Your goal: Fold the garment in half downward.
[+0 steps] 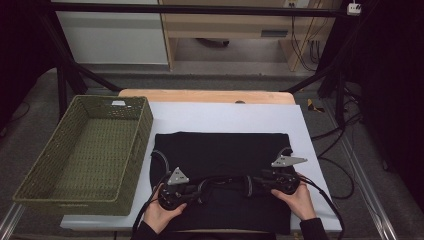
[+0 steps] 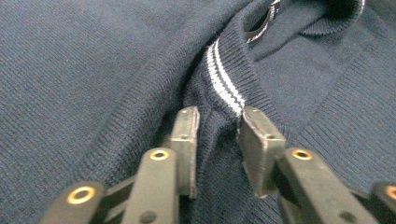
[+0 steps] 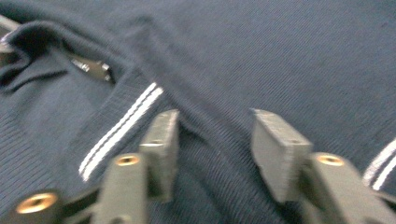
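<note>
Two grippers down on the cloth, both at the near end of a dark navy knitted sweater (image 1: pixel 220 150) lying flat on the white table cover (image 1: pixel 225 112). The left gripper (image 2: pixel 217 123) stands with its jaws parted around a raised ridge of knit right at the collar's twin white stripes (image 2: pixel 224 84); the fabric sits between the pads, but I can't say they press it yet. The right gripper (image 3: pixel 212 135) straddles a fold beside the collar band (image 3: pixel 121 123) as well, with clear daylight beside its pads, so nothing is pinched there. By my reading this is early going: the garment looks spread out, not folded, and the neckline hold is only now being set up. Lifting, folding and stowing all seem left to do. Off to the left waits an empty green woven rectangular basket (image 1: pixel 90 150), just beside the sweater's edge. Nothing blocks the way; only the grippers' own black cables (image 1: pixel 220 182) trail across the knit.
</note>
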`<state>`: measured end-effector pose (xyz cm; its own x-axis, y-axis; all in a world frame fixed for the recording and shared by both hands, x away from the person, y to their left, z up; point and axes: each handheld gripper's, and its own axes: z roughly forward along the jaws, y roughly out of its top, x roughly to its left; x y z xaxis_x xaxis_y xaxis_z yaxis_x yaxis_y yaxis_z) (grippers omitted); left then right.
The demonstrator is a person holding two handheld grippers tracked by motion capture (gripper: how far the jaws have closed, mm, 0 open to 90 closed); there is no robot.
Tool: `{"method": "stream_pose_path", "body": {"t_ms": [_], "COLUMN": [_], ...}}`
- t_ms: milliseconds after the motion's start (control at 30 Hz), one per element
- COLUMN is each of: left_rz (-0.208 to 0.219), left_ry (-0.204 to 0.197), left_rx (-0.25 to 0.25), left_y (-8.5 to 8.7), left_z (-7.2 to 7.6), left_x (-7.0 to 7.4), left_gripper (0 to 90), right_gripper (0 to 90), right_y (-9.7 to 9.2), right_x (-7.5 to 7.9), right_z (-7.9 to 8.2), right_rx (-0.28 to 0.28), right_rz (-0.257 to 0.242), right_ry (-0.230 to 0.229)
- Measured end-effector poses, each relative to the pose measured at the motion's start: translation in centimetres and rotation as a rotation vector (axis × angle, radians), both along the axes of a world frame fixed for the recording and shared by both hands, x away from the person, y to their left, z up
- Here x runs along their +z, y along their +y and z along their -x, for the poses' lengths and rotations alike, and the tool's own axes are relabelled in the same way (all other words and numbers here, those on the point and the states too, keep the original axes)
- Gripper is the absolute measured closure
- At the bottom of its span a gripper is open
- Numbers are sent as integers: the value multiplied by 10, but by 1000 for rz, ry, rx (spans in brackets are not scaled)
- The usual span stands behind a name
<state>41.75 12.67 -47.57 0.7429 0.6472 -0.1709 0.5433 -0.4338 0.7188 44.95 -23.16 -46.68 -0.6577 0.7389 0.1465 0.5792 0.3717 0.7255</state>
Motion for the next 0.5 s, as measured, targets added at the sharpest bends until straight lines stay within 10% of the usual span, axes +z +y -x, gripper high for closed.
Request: {"method": "stream_pose_path", "body": {"t_ms": [167, 500], "left_rz": [-7, 58], "left_ry": [7, -44], "left_rx": [-12, -59], "left_y": [-1, 14], "left_z": [3, 32], "left_x": [2, 33], "left_gripper": [803, 823], "right_gripper": [858, 877], "right_y": [-2, -15], "right_x": [5, 27], "right_z": [7, 29], "right_rx": [37, 39], "right_rz": [10, -78], "right_ry": [24, -20]}}
